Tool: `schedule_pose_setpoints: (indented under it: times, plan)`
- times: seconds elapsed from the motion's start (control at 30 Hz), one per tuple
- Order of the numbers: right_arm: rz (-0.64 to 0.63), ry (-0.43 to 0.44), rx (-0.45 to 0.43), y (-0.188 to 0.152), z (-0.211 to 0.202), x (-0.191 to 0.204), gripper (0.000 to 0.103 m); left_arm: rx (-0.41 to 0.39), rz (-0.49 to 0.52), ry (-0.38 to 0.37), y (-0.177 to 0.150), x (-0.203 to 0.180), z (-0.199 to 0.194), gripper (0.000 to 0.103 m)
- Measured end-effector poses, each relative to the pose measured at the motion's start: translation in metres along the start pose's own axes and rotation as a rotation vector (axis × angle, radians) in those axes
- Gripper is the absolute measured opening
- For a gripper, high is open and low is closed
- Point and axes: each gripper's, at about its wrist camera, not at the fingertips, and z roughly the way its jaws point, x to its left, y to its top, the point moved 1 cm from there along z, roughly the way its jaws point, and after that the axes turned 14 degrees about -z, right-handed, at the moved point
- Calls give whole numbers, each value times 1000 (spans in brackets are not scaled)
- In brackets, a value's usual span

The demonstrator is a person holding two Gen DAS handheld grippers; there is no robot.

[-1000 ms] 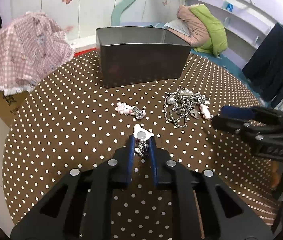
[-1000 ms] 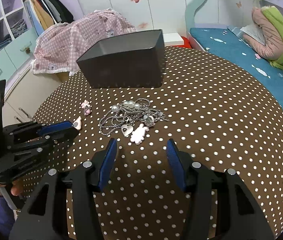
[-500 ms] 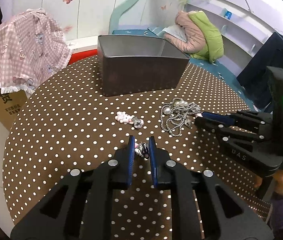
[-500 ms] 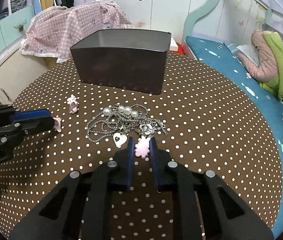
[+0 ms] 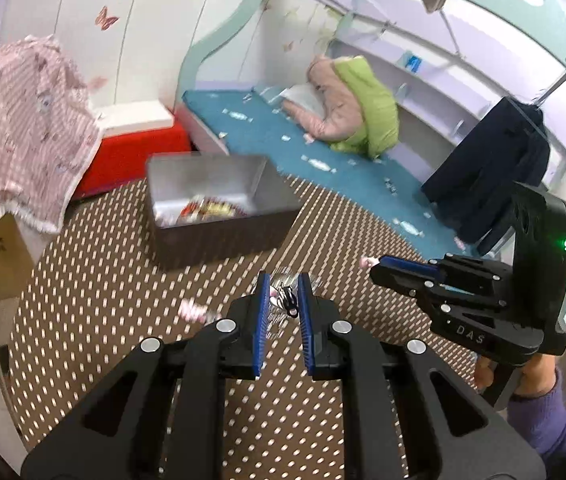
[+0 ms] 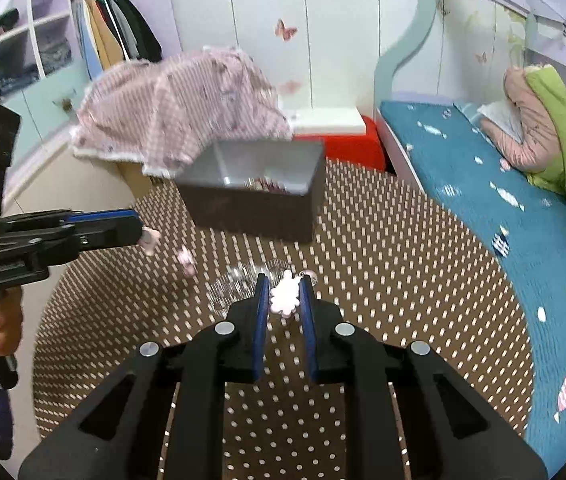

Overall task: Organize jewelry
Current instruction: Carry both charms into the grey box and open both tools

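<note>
My left gripper (image 5: 283, 280) is shut on a small white hair clip (image 5: 286, 298) and holds it above the dotted table (image 5: 83, 300); it also shows in the right wrist view (image 6: 139, 232), the clip's pink tip (image 6: 150, 237) sticking out. My right gripper (image 6: 283, 284) is shut on a pink flower charm (image 6: 284, 296) with a chain hanging from it; it shows in the left wrist view (image 5: 375, 266) too. The dark open box (image 5: 211, 208) sits at the table's far side with some jewelry inside, also seen in the right wrist view (image 6: 255, 188). Both grippers are raised, short of the box.
A pink clip (image 6: 185, 258) and a blurred pile of silver chains (image 6: 239, 280) lie on the table. A pink checked cloth (image 5: 23, 128) drapes left of the box. A red and white stool (image 5: 139, 148) and a blue bed (image 6: 483, 184) stand behind.
Both grippers have lifted off the table with their pieces and risen, so the view now looks down into the box. The frames are motion-blurred.
</note>
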Motion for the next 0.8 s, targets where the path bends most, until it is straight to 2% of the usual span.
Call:
schedule_pose_setpoints:
  times: [0.13, 0.33, 0.4, 0.47, 0.57, 0.8]
  plan:
    - [-5, 5, -51, 25, -10, -5, 14, -10, -5, -32, 25, -11, -6, 15]
    - [-9, 23, -79, 59, 3, -10, 14, -39, -8, -11, 63, -21, -1, 15]
    - [-12, 27, -74, 67, 13, -12, 14, -33, -27, -6, 74, -19, 6, 15]
    - [-10, 30, -66, 75, 24, -13, 14, -41, -30, 31, 81, -16, 14, 15]
    - [-1, 59, -43, 82, 45, -15, 14, -11, -57, 55, 90, -6, 35, 15]
    - [13, 77, 8, 82, 85, -18, 14, 40, -118, 119, 98, 25, 75, 15]
